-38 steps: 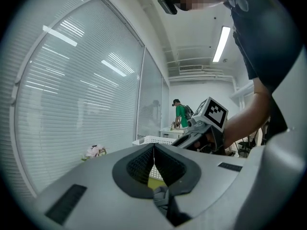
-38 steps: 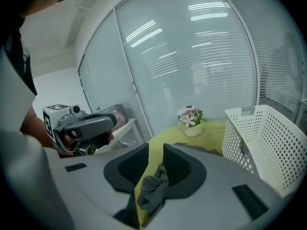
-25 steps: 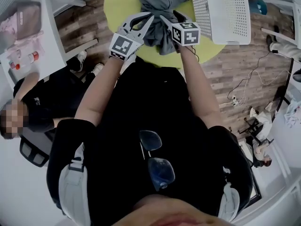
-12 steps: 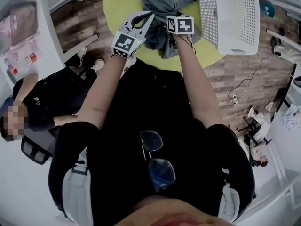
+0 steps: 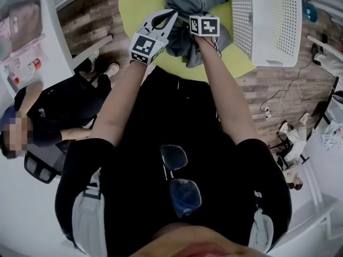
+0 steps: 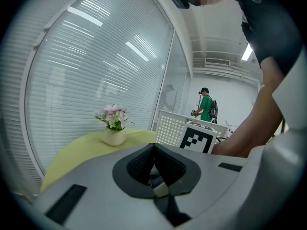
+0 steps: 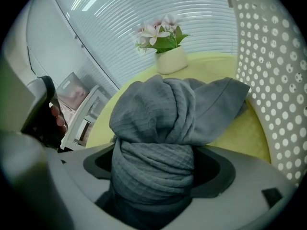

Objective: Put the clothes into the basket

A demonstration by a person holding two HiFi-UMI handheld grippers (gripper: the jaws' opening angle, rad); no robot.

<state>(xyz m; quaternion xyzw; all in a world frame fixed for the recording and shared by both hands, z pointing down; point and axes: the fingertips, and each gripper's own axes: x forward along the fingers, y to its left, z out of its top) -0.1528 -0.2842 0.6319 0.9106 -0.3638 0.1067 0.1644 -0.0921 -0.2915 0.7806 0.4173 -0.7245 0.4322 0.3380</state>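
While the right tool grips, key relation: white perforated plastic basket [image 5: 242,16] stands just beside the right tool [image 7: 153,172], on its right; in the right gripper view its wall rises above jaw level.
Task's thing: crumpled grey woven cotton garment [image 7: 158,123], bunched on the round yellow-green worktop [image 5: 138,4], near the front edge and left of the basket.
Long axis: the bundle runs forward along the jaw line, away from the person; its far end spreads toward the basket wall.
Right tool state: clenched on a thick twisted fold of the garment, which fills the gap between the jaws.
Left tool [image 6: 154,152] state: jaws closed together with nothing between them, held just left of the garment.
Nearer hand: the right one, by judgement; the left tool is well apart from the basket.
Arm pose: both forearms stretched forward and close together; the right is nearly straight, the left angles inward.
Next move (judgement): lift, carry right over the rim, then release.
Risk (judgement): a trailing end snagging on the rim.
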